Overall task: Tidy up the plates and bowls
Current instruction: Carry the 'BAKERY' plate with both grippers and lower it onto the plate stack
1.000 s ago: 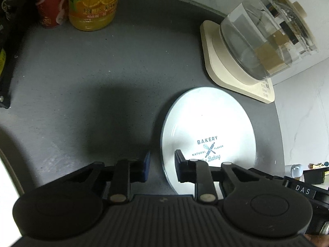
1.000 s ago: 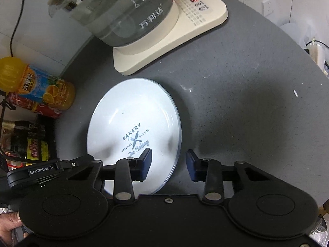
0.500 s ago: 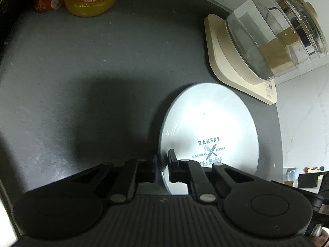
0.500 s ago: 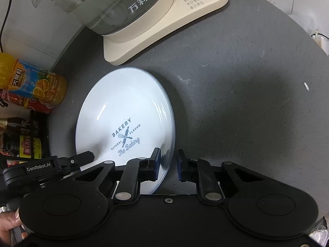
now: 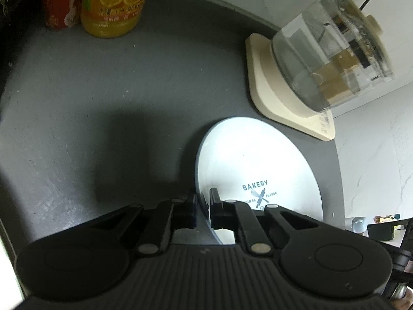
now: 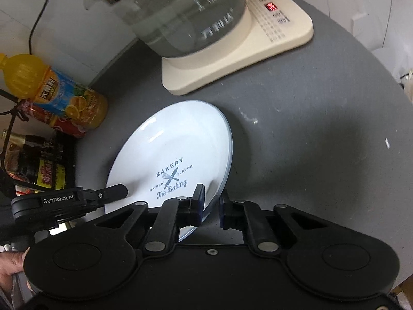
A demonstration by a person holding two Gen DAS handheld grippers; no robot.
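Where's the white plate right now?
The white plate sits on the grey counter just in front of the kettle base, juice bottle to its left; both tools, left and right, grip its rim.

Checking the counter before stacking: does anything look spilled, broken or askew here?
Nothing spilled or broken. Only the plate sits oddly: it looks tilted off the counter, its rim pinched on opposite sides by the left gripper and right gripper. Kettle and bottle stand upright.

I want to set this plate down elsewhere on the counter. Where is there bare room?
Bare counter lies left of the plate, between it and the bottles. More lies right of the plate, below the kettle base. The back is crowded.
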